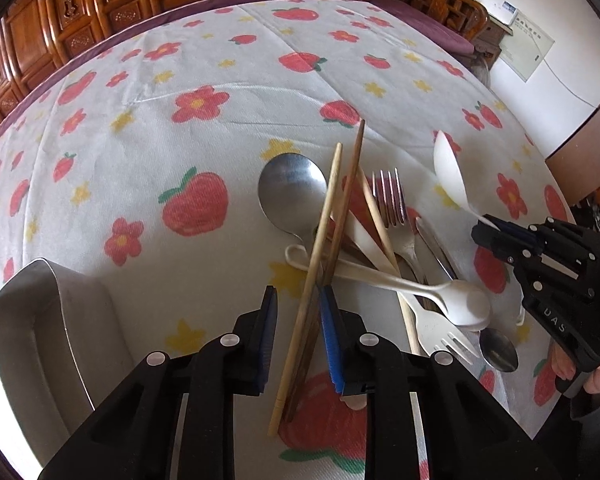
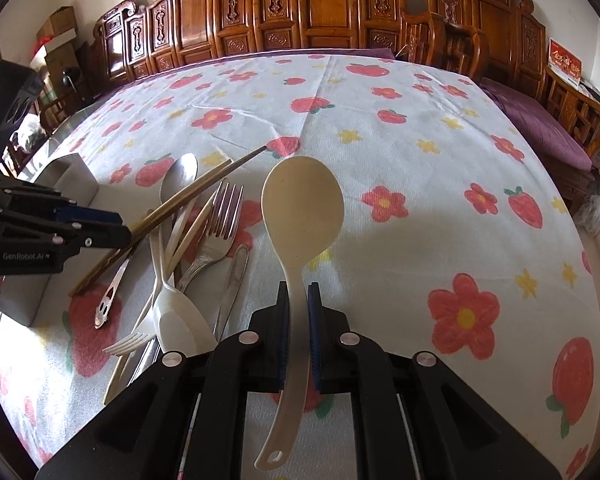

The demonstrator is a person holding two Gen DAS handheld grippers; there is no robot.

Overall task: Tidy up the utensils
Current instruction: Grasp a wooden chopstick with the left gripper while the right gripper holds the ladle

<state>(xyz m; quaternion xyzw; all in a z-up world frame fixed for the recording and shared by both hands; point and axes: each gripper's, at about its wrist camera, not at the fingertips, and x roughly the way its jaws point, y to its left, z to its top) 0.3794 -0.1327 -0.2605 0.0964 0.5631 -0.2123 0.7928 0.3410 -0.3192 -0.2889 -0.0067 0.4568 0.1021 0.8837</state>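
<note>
Between the parted pads of the left gripper [image 1: 297, 320], two chopsticks [image 1: 332, 236] run lengthwise toward 12 o'clock, apparently touching only the right pad, while the right gripper [image 2: 299, 312] clamps the cream spoon [image 2: 302, 208], bowl at 12 o'clock.

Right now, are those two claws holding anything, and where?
Right gripper clamps the cream rice paddle by its handle. Left gripper is open around the chopsticks.
</note>
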